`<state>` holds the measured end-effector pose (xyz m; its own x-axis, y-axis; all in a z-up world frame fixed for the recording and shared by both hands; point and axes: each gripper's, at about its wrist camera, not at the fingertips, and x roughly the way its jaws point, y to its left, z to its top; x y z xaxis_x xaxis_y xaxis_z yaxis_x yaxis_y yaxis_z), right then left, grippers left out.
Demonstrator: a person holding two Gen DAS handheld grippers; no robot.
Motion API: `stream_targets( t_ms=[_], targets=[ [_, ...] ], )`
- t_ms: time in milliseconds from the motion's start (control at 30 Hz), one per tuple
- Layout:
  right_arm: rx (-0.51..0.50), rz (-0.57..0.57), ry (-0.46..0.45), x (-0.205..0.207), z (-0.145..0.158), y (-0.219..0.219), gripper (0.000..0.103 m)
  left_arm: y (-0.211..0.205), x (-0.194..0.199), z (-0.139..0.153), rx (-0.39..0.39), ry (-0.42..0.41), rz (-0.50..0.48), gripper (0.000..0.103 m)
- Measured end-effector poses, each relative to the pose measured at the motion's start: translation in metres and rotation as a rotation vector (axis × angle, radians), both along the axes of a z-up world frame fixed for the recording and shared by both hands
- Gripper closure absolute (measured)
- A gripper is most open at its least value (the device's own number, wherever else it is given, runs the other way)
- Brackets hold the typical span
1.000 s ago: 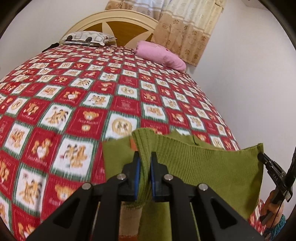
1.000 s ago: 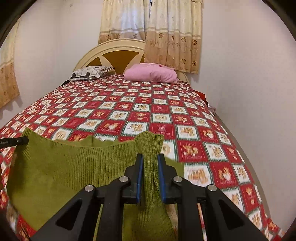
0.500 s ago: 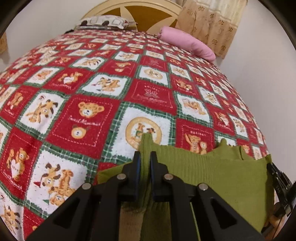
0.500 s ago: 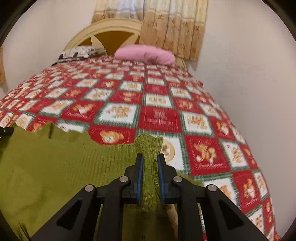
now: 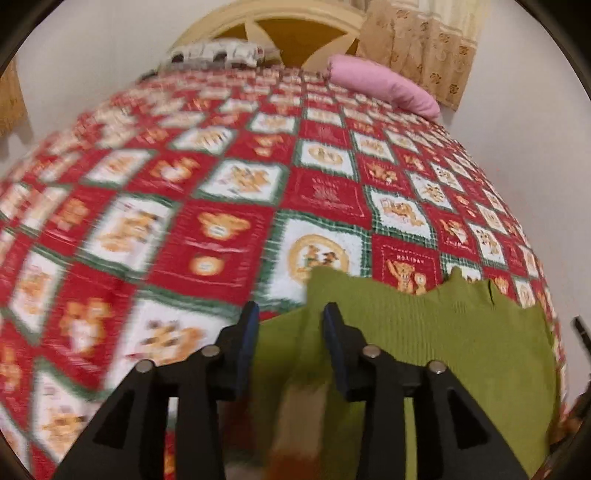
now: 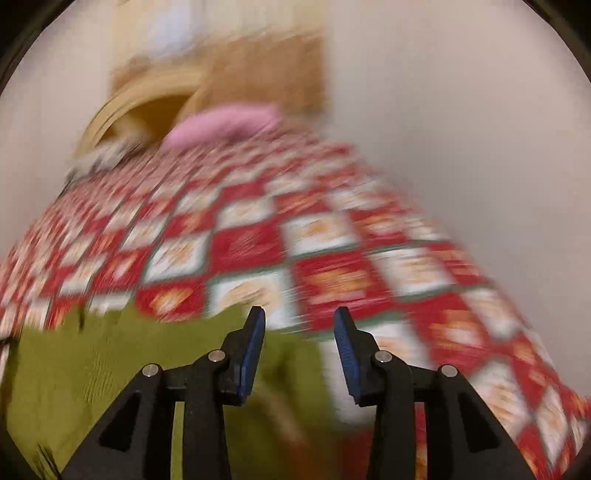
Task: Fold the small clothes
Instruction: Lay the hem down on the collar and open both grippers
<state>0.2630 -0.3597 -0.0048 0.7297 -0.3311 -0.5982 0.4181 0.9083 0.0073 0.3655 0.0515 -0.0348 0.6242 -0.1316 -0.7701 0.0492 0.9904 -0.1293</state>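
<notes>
A green ribbed knit garment point(image 5: 443, 332) lies flat on the red patchwork bedspread point(image 5: 221, 206). My left gripper point(image 5: 290, 325) is open, its blue pads either side of the garment's left top corner, not clamping it. In the blurred right wrist view the garment point(image 6: 92, 362) lies at lower left. My right gripper point(image 6: 299, 332) is open and empty above the garment's right edge.
A pink pillow point(image 5: 384, 86) and a patterned pillow point(image 5: 221, 53) lie at the headboard point(image 5: 280, 26). A curtain point(image 5: 424, 48) hangs behind. A white wall point(image 6: 461, 129) runs along the bed's right side. The other gripper's tip point(image 5: 583, 332) shows at the right edge.
Both grippers lowered the garment's top edge onto the bed and opened, letting go of it. The right view is now blurred from moving.
</notes>
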Motion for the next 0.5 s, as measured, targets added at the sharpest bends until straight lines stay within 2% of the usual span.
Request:
stream_targets(
  t_ms=[67, 200, 333, 400, 500],
  targets=[
    [0.017, 0.018, 0.000, -0.026, 0.009, -0.003, 0.063, 0.001, -0.024, 0.007, 0.013, -0.020, -0.039, 0.054],
    [-0.002, 0.140, 0.023, -0.071, 0.011, 0.024, 0.063, -0.014, -0.072, 0.007, 0.026, -0.027, -0.125, 0.054],
    [0.008, 0.265, 0.092, -0.097, -0.004, 0.055, 0.063, -0.033, -0.108, 0.002, -0.007, -0.010, -0.184, 0.052],
    [-0.031, 0.289, 0.138, -0.096, -0.017, 0.068, 0.063, -0.042, -0.122, -0.003, -0.015, -0.001, -0.198, 0.045],
    [-0.027, 0.308, 0.209, -0.104, -0.038, 0.075, 0.063, -0.053, -0.136, -0.012, 0.053, -0.010, -0.187, 0.044]
  ],
)
